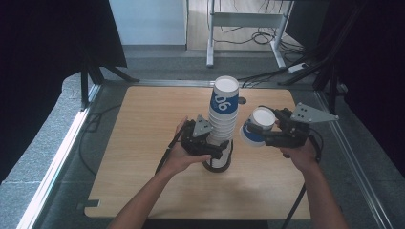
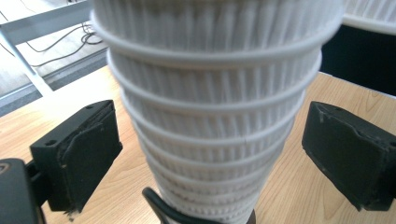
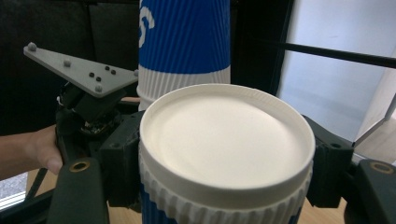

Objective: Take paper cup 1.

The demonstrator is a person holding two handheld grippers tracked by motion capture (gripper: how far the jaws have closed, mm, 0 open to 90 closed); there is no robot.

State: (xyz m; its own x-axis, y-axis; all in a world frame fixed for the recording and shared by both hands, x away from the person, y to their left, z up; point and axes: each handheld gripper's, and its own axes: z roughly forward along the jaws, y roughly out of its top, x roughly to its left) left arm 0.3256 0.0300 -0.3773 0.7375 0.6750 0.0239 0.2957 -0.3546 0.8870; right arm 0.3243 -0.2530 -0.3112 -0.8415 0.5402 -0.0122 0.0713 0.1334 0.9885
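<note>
Ribbed paper stack of cups (image 1: 222, 121) stands upright mid-desk (image 1: 143, 143), between wide-open left gripper (image 2: 210, 154) fingers (image 2: 84, 154), untouched. Single cup (image 1: 255, 126) clamped sideways in right gripper (image 1: 267, 136), beside stack. Better to steady stack low, then carry cup clear.

Upturned blue-white cup stack (image 1: 222, 121) stands mid-table; single cup (image 1: 255, 127) perhaps tilted.

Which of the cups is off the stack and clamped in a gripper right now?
The single blue-and-white cup in the right gripper, tilted beside the tall cup stack; the others are nested upside down on the table.
</note>
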